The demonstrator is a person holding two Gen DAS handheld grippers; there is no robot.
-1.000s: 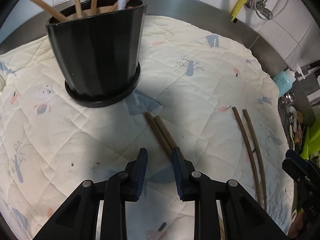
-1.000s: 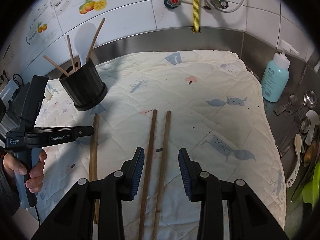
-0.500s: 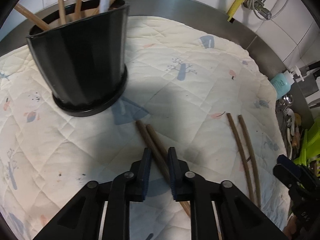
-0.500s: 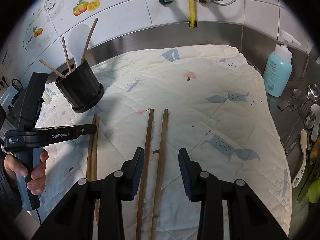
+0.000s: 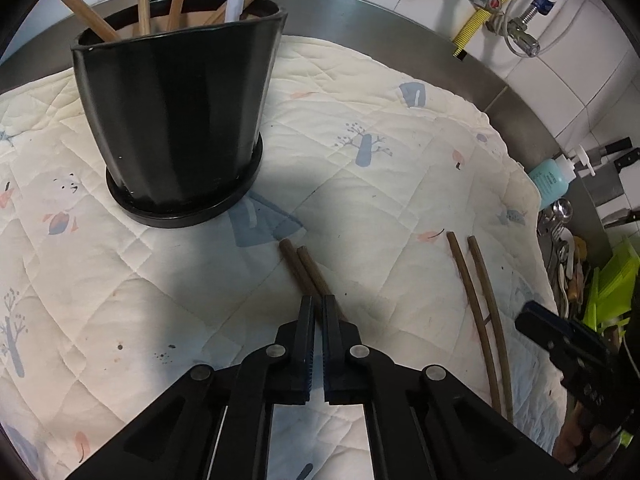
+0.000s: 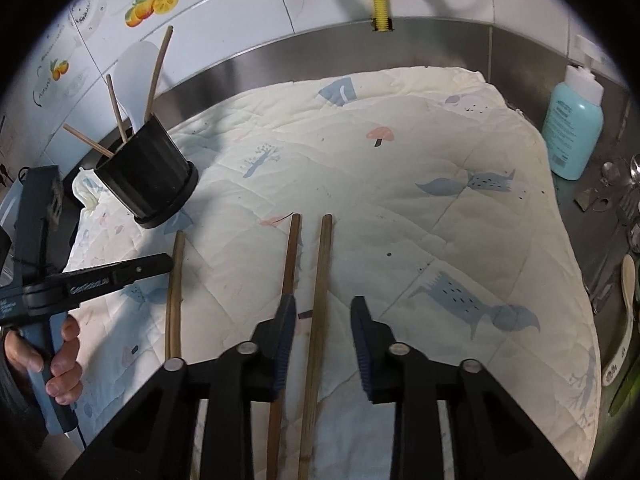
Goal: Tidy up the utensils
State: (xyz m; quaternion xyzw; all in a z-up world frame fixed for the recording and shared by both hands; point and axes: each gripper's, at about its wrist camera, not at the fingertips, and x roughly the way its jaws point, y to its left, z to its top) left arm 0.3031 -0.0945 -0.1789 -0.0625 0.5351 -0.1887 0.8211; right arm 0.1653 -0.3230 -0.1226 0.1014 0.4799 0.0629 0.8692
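Observation:
A black utensil holder with several wooden sticks and a white spatula stands on the quilted cloth. Just in front of it lie two dark brown chopsticks. My left gripper is shut over them: one stick runs into the narrow gap, the other slips under the right finger. A longer brown pair lies further right. My right gripper hangs low over it, its jaws closing. One stick lies between the fingers, the other by the left finger. No pad presses on either.
A teal pump bottle stands at the cloth's right edge. Spoons and other cutlery lie on the steel counter beyond it, beside a green rack. A steel backsplash and tiled wall with taps close the far side. A hand holds the left gripper.
The left jaws closed from wide apart onto the dark chopsticks. The right gripper sank and moved forward over the long pair, and its jaws narrowed.

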